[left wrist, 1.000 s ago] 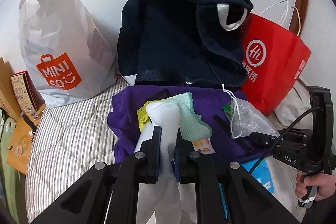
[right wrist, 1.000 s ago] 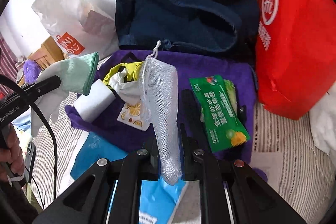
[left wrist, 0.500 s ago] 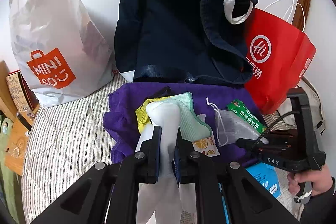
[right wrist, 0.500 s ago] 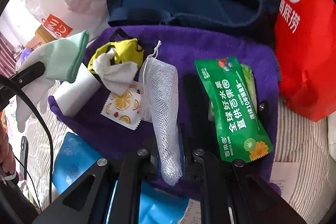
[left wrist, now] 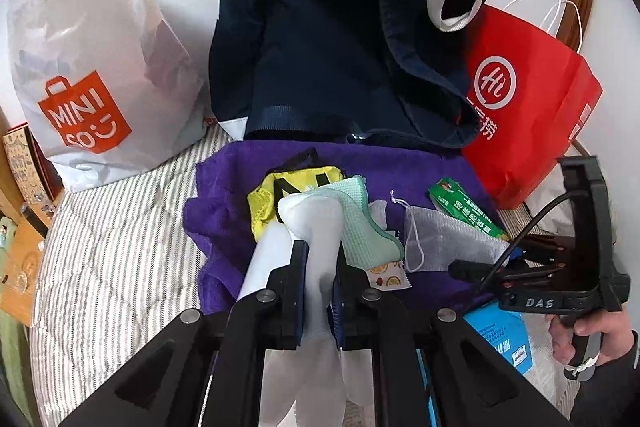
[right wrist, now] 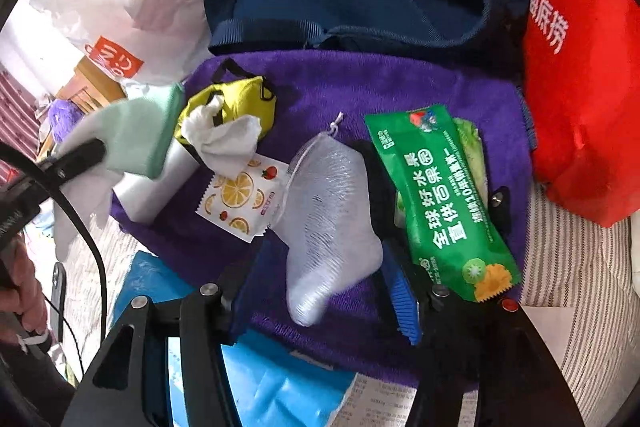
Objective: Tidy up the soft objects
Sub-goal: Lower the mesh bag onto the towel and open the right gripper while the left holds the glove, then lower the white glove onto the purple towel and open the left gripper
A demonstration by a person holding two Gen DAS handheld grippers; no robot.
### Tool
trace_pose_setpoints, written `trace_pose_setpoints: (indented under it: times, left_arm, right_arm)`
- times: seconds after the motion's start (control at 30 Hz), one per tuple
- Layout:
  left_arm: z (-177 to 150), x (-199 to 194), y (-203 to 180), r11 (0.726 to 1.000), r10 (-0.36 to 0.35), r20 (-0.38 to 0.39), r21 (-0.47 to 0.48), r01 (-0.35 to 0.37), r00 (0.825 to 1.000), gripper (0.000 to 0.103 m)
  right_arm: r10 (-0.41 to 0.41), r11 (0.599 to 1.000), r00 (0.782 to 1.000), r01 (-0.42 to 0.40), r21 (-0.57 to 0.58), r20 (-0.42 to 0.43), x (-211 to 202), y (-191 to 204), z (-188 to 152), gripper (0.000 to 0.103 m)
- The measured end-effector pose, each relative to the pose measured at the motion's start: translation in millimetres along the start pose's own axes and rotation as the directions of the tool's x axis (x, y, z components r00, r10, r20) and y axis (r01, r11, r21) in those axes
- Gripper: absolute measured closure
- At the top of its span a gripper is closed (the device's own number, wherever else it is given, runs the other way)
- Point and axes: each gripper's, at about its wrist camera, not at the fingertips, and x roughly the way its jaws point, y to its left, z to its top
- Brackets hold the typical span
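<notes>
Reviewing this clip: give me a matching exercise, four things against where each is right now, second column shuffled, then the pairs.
Things:
1. glove
2. mesh pouch
3. green packet
4. red bag

Places:
A. lying on the purple towel, right of the pouch
B. clamped in the left gripper
C. standing past the towel's right edge
D. between the open jaws of the right gripper, which have just been opening

Pairs: 1-B, 2-D, 3-A, 4-C

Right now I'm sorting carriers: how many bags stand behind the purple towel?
3: white bag at left, navy bag in the middle, red bag at right. More may be hidden.
</notes>
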Motion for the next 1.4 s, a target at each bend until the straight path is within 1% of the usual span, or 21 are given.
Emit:
trace_pose_setpoints:
  times: [0.27, 0.37, 0.57, 0.77, 0.93, 1.03, 1.13, 1.4]
  left_arm:
    - [-0.6, 6.4, -7.4, 1.000, -0.024, -0.018, 0.002, 0.024, 1.000, 0.092]
    - [2.9, 8.8, -11.2, 0.999, -0.037, -0.019, 0.011, 0.037, 0.999, 0.092]
    - [13.8, 18.1, -22.7, 0.997, -0.060, -0.019, 0.043, 0.061, 0.998, 0.092]
    - [25.0, 36.3, -42.3, 0.992, -0.085, -0.027, 0.090, 0.087, 0.996, 0.092]
    - [31.7, 53.4, -56.7, 0.988, -0.108, -0.038, 0.109, 0.111, 0.993, 0.092]
    - [32.9, 67.4, -62.2, 0.987, -0.113, -0.055, 0.109, 0.119, 0.992, 0.092]
    - [31.0, 82.6, -65.5, 0.986, -0.114, -0.087, 0.109, 0.124, 0.990, 0.092]
    - [28.0, 109.3, -74.6, 0.984, -0.103, -0.160, 0.127, 0.123, 0.982, 0.092]
  right_arm:
    - [-0.018, 1.000, 0.999, 0.017, 0.019, 0.039, -24.0, -6.9, -0.4, 0.043]
    - [-0.033, 0.999, 0.997, 0.031, 0.034, 0.068, -33.2, -12.8, -0.3, 0.040]
    - [-0.045, 0.997, 0.995, 0.039, 0.066, 0.090, -40.8, -25.5, 2.7, 0.040]
    - [-0.042, 0.994, 0.991, 0.029, 0.101, 0.127, -57.9, -37.5, -3.8, 0.040]
    - [-0.038, 0.992, 0.988, 0.019, 0.125, 0.150, -73.5, -45.2, -11.3, 0.040]
    - [-0.041, 0.992, 0.986, 0.021, 0.127, 0.161, -82.0, -48.0, -17.3, 0.040]
    - [-0.042, 0.991, 0.986, 0.020, 0.134, 0.160, -85.3, -52.8, -23.0, 0.040]
    - [-0.038, 0.981, 0.991, 0.013, 0.193, 0.126, -78.7, -70.4, -37.2, 0.040]
